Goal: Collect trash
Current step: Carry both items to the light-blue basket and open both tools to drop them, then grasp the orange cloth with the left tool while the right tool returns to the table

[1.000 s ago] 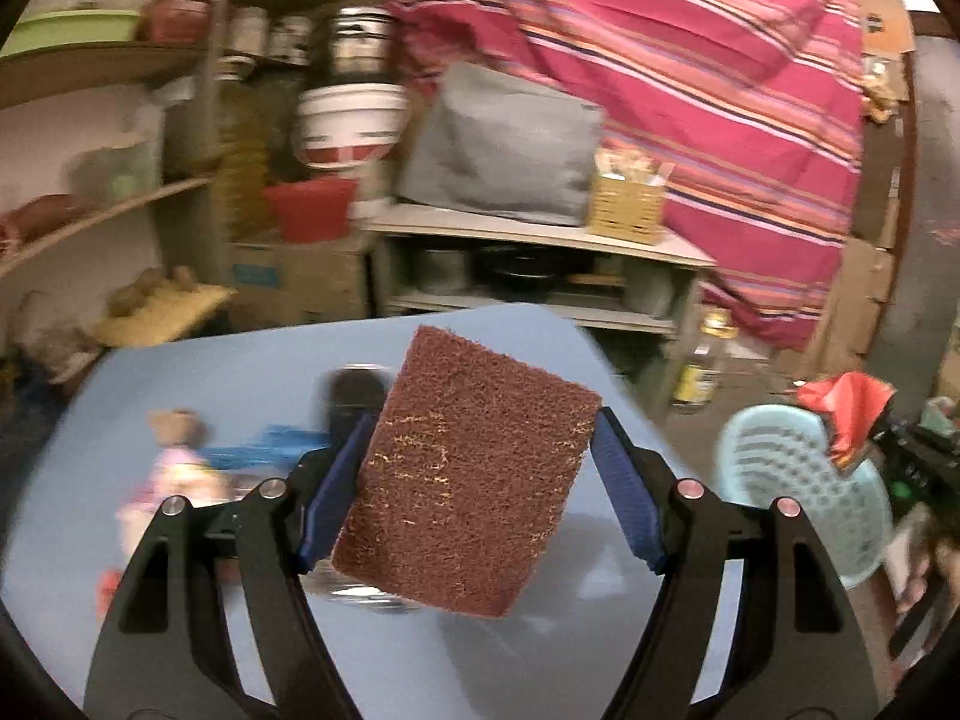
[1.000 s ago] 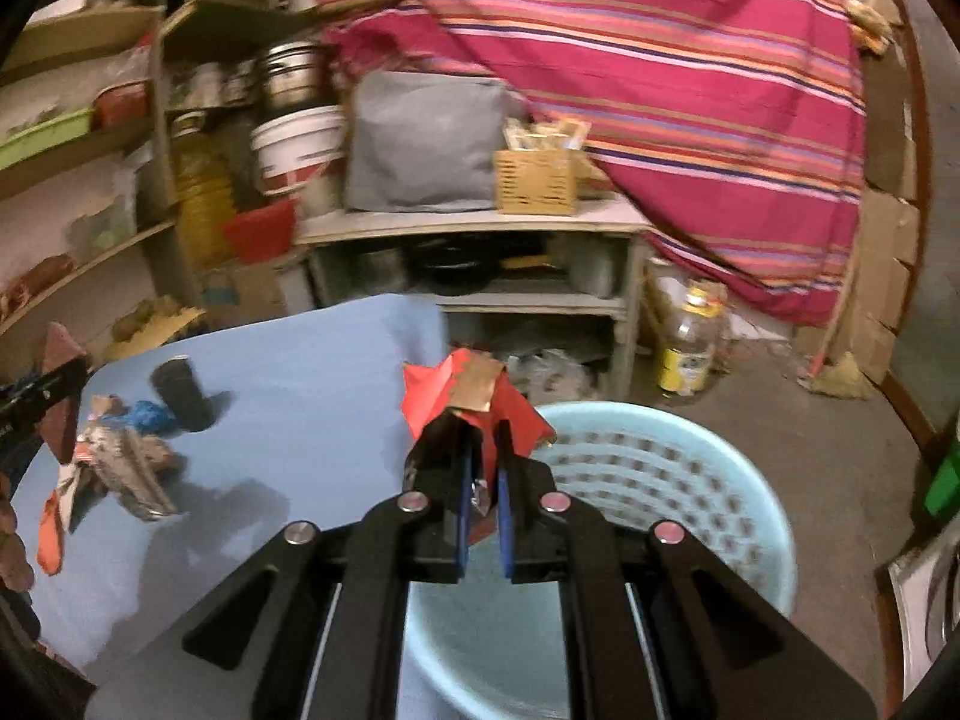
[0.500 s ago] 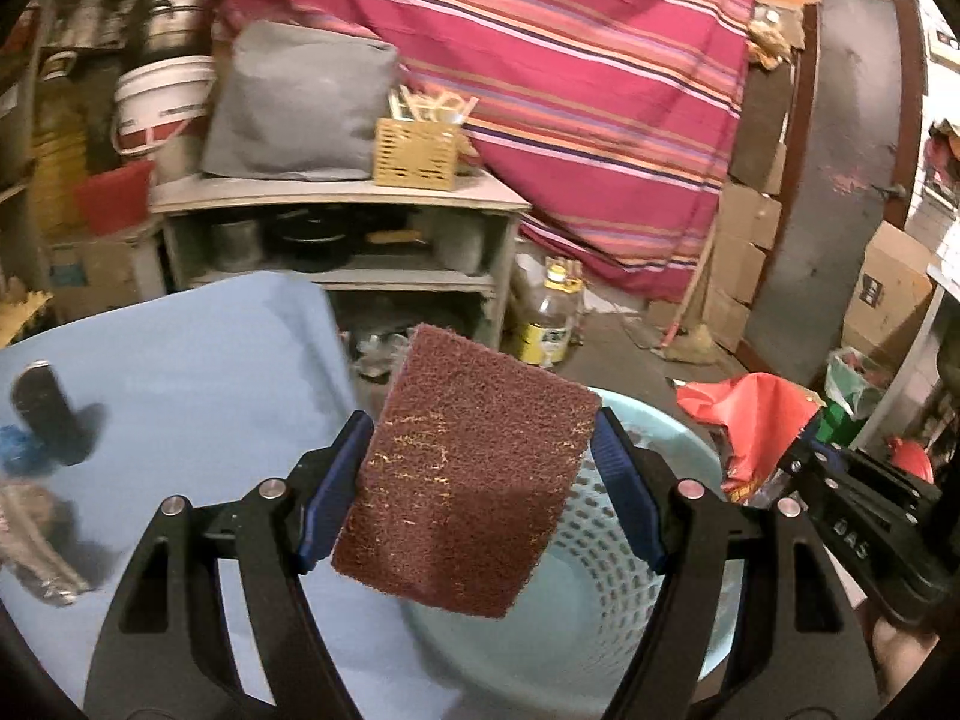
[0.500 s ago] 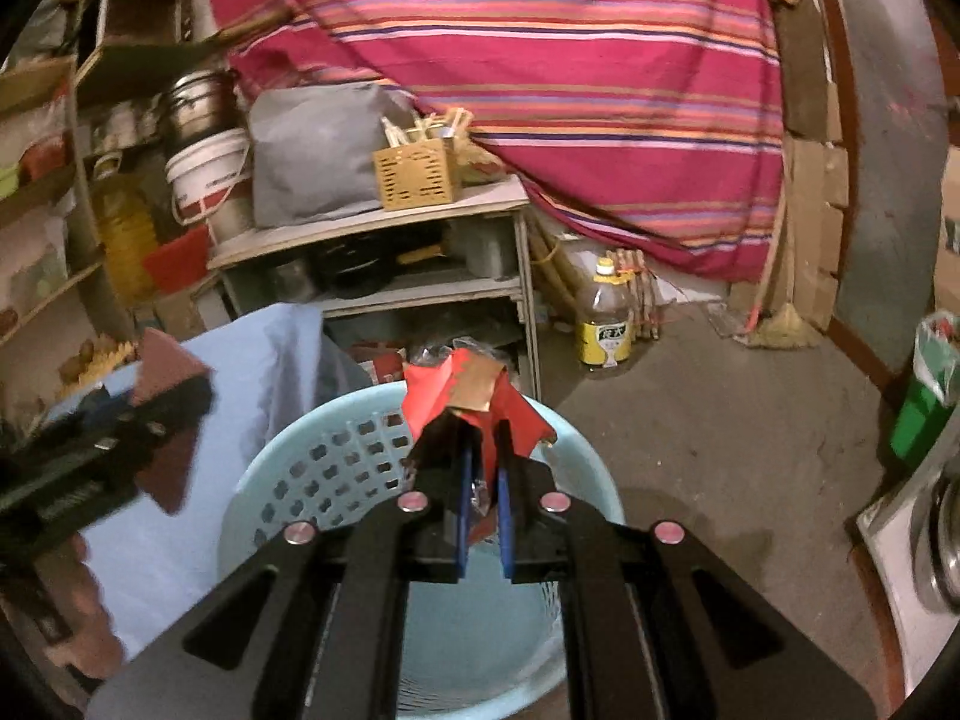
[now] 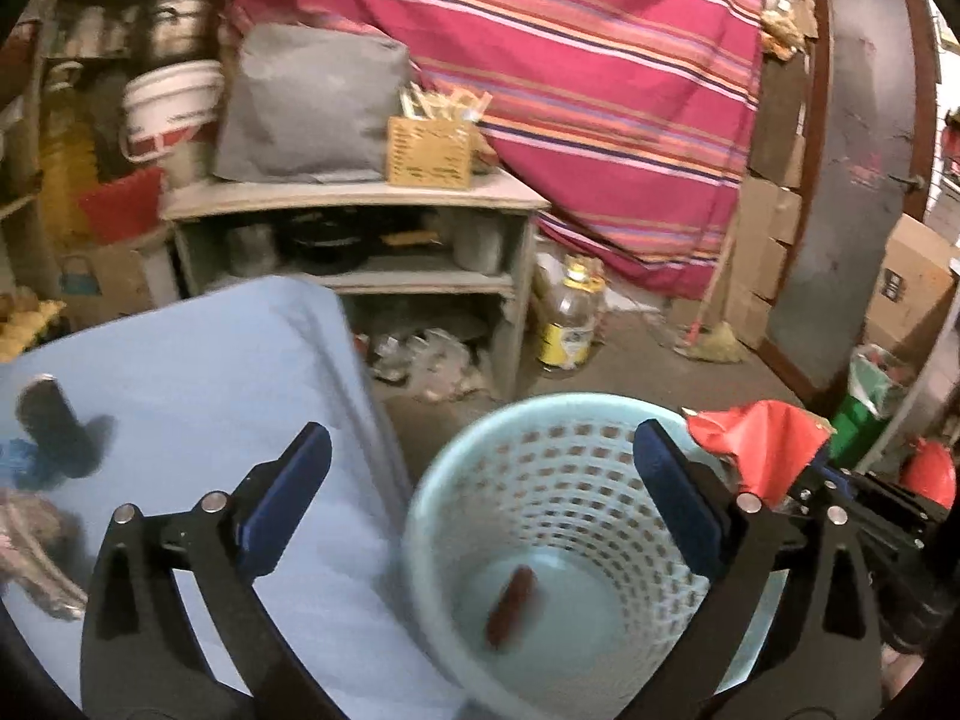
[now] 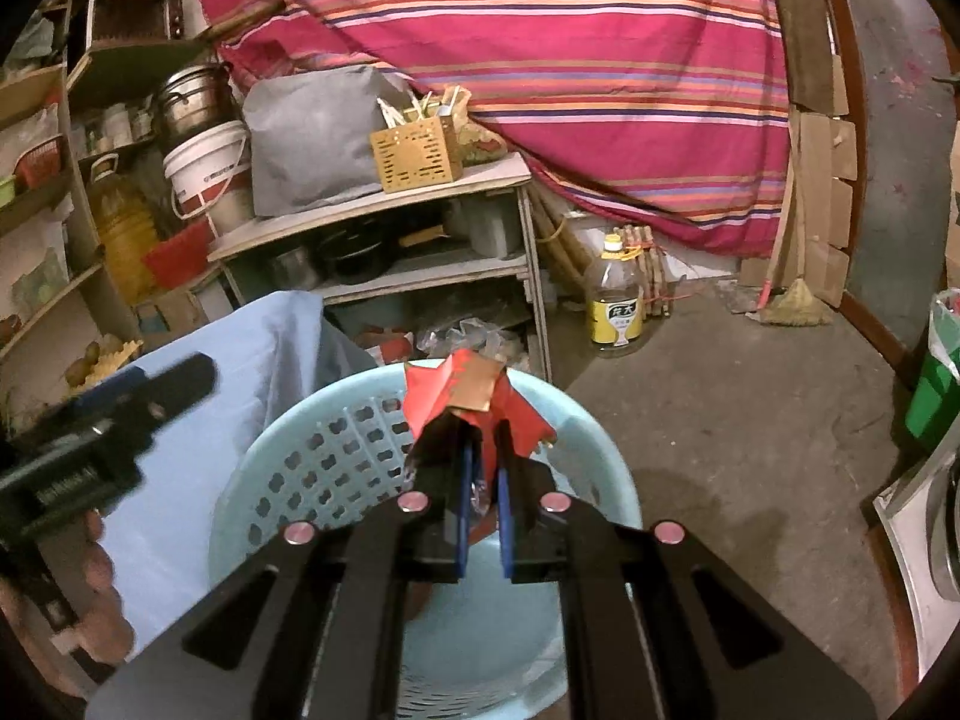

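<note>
The left gripper [image 5: 480, 483] is held with its jaws spread wide and nothing between them, above the near rim of a pale blue perforated laundry-style basket [image 5: 456, 468] that stands on the floor just beside the right edge of the blue-covered table [image 5: 198, 372]. A brown scouring pad [image 5: 510, 606], blurred and seen edge-on, is seen inside the basket, near its bottom; whether it rests there or is in the air cannot be told. The right gripper [image 6: 482, 504] is held over the same basket [image 6: 300, 438] with its jaws closed almost together on a crumpled red wrapper [image 6: 462, 396], which sticks up past the fingertips above the far rim; a tan patch is seen on the wrapper's upper side. In the left wrist view the same red wrapper [image 5: 756, 444] and the right gripper are seen at the basket's right rim. On the table, near its left edge, a dark cylindrical object [image 5: 51, 420] is standing upright, with a blue scrap [image 5: 18, 462] just beside it and a crumpled greyish wrapper [image 5: 30, 546] nearer the front edge. Behind the table a grey shelf unit [image 5: 360, 198] is seen carrying a grey bag [image 5: 312, 102] and a woven yellow box [image 5: 429, 150], and an oil bottle [image 6: 618, 300] is standing on the floor beside it.
</note>
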Demonstrator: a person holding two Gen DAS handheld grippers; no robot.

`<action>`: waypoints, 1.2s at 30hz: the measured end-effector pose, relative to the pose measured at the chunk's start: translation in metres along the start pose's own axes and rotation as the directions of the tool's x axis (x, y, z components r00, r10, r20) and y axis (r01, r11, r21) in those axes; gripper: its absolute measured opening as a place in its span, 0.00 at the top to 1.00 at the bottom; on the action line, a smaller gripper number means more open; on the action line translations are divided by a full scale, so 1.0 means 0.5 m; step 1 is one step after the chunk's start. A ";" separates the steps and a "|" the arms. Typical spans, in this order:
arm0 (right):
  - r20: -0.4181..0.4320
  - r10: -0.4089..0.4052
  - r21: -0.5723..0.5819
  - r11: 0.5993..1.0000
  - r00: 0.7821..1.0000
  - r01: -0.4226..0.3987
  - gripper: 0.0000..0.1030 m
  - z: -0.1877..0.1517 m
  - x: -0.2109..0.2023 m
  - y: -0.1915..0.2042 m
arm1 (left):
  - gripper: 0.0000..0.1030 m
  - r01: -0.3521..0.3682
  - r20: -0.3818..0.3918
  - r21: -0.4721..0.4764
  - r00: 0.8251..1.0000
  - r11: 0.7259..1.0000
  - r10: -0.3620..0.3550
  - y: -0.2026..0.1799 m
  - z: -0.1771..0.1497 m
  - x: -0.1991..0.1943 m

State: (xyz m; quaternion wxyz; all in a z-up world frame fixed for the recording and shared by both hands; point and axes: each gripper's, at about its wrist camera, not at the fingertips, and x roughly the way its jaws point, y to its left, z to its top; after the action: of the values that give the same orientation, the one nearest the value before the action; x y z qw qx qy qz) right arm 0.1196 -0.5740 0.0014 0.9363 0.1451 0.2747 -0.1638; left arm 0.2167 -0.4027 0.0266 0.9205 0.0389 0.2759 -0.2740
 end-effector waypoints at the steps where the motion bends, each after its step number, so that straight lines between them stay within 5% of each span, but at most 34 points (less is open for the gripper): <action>1: -0.007 0.002 -0.007 1.000 1.000 -0.002 0.92 -0.001 0.003 0.006 | 0.05 -0.016 0.008 -0.002 1.000 1.000 0.016 0.013 0.002 -0.008; 4: -0.044 0.001 -0.049 0.999 0.999 -0.003 0.84 -0.008 0.019 0.034 | 0.05 -0.042 0.020 -0.018 0.999 0.999 0.043 0.044 0.009 -0.026; 6: -0.071 -0.026 -0.071 0.997 0.997 0.020 0.31 -0.016 0.032 0.050 | 0.05 -0.060 0.025 -0.027 0.998 0.998 0.060 0.061 0.012 -0.033; 12: -0.032 -0.032 -0.026 0.999 0.999 0.031 0.29 -0.013 0.013 0.047 | 0.05 -0.099 0.033 -0.050 0.994 0.994 0.100 0.117 0.003 -0.071; 16: 0.017 -0.048 0.000 0.999 0.999 0.048 0.18 -0.012 -0.008 0.055 | 0.05 -0.132 0.050 -0.063 0.989 0.989 0.136 0.159 -0.012 -0.119; 22: 0.062 -0.003 0.006 1.000 0.998 0.003 0.10 -0.017 -0.027 0.131 | 0.05 -0.199 0.056 -0.071 0.978 0.977 0.203 0.256 -0.063 -0.210; 31: 0.138 0.021 -0.063 0.998 0.990 -0.013 0.04 -0.040 -0.057 0.290 | 0.05 -0.352 -0.023 -0.155 0.935 0.923 0.353 0.497 -0.168 -0.343; 36: 0.110 0.015 -0.088 0.996 0.994 -0.005 0.04 -0.053 -0.046 0.365 | 0.05 -0.458 -0.086 -0.166 0.889 0.873 0.450 0.620 -0.232 -0.381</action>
State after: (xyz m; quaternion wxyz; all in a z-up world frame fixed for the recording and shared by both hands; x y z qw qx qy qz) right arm 0.1598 -0.3942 0.0260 0.9563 0.0963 0.2288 -0.1546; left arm 0.1905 -0.0222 0.0049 0.9523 0.0245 0.3032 -0.0229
